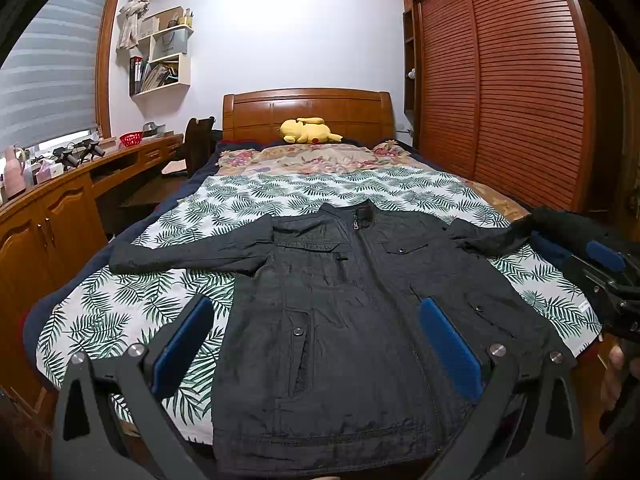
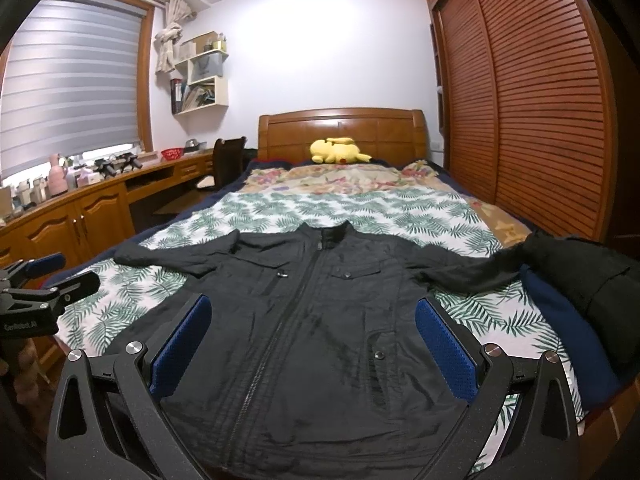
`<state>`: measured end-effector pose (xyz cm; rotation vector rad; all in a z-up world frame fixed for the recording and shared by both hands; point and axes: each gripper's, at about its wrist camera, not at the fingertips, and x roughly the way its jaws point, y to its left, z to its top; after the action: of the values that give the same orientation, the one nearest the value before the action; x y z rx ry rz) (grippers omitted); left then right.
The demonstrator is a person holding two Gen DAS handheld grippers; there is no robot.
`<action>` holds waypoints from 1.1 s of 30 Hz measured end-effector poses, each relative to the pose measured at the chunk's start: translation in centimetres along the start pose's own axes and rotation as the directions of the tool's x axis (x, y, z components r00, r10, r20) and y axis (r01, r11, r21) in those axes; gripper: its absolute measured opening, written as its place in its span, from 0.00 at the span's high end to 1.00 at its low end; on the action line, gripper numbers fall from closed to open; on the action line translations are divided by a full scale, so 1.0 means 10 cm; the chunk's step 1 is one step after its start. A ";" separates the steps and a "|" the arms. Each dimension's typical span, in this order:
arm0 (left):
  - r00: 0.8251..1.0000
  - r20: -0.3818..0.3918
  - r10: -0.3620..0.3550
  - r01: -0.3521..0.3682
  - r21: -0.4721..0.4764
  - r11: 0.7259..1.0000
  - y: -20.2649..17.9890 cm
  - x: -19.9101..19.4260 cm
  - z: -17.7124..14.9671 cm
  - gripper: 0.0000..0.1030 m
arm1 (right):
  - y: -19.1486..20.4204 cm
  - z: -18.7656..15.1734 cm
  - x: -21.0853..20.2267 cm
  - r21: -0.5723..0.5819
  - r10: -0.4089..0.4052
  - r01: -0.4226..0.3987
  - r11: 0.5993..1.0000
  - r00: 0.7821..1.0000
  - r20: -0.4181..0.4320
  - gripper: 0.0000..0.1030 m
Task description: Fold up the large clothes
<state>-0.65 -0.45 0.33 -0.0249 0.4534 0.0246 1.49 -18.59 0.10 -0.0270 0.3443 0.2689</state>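
Here a dark zip-up jacket is lying flat, front side up, on the palm-leaf sheet of the bed, with the collar pointing toward the headboard and both sleeves spread out to the sides. The left claw is hovering above the lower half of the jacket with its blue pads standing wide apart and holding nothing; one pad is showing over the sheet just beside the jacket's edge, the other over the jacket body. The right claw is also spread wide and is gripping nothing, and between its fingers the zipper line and the hem are lying.

The hem is partly cut off by the claw bodies in both views, so I cannot tell how it is lying at the very bottom. The end of one sleeve is running into a dark bundle of cloth at the bed's edge, and where the sleeve is ending is hard to make out.

The left wrist view is showing the right claw from the side at its far edge. The right wrist view is showing the left claw at its own edge, and a navy cushion-like thing under the dark bundle. A yellow plush toy is resting by the headboard, and a long wooden desk is running under the window.
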 end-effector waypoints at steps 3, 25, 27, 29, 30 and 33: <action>1.000 0.001 0.001 -0.001 -0.001 1.000 0.00 -0.01 0.00 0.00 | -0.01 0.00 0.00 0.001 0.000 0.000 1.000 1.000 0.001 0.00; 1.000 0.006 0.004 -0.004 -0.001 1.000 -0.03 -0.06 0.01 0.00 | -0.09 -0.03 0.03 0.007 0.004 -0.004 1.000 1.000 0.003 0.00; 1.000 0.004 0.003 -0.003 -0.002 1.000 -0.03 -0.06 0.02 0.00 | -0.08 -0.02 0.03 0.008 0.004 -0.004 1.000 1.000 0.001 0.00; 1.000 0.001 0.005 -0.005 -0.003 1.000 -0.03 -0.05 0.02 0.00 | -0.09 -0.03 0.03 0.007 0.004 -0.004 1.000 1.000 0.000 0.00; 1.000 0.001 0.005 -0.005 -0.004 1.000 -0.03 -0.05 0.01 0.00 | -0.04 -0.03 0.00 0.007 0.004 -0.004 1.000 1.000 0.000 0.00; 1.000 -0.003 0.005 -0.005 -0.007 1.000 -0.02 -0.03 0.00 0.00 | 0.07 0.02 -0.08 0.009 0.004 -0.004 1.000 1.000 -0.002 0.00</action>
<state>-0.86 -0.62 0.47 -0.0305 0.4562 0.0306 0.67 -18.05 0.60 -0.0176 0.3474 0.2713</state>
